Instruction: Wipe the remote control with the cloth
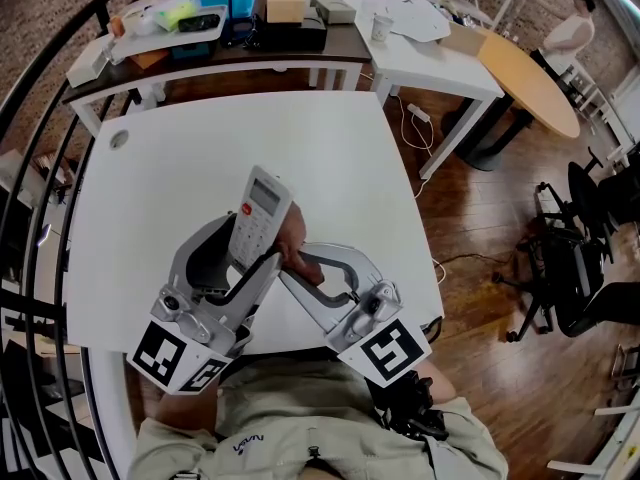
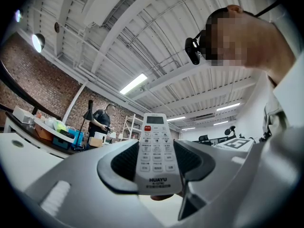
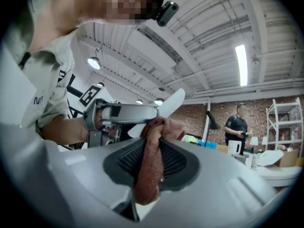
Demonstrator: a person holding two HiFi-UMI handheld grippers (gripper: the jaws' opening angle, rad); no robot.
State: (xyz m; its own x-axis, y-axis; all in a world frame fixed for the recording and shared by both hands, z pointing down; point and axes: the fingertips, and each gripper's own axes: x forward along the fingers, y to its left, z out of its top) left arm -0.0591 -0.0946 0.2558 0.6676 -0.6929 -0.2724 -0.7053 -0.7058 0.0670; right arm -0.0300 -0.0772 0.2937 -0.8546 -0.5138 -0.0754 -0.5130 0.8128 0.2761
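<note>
Above table [image 1: 330, 148], left gripper [image 1: 248, 256] clamps remote [image 1: 262, 203], axis roughly 12 o'clock; right gripper [image 1: 298, 258] pinches cloth [image 1: 292, 236] against its 3 o'clock edge.

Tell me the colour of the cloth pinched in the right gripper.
Reddish-brown; the cloth shows best in the right gripper view.
</note>
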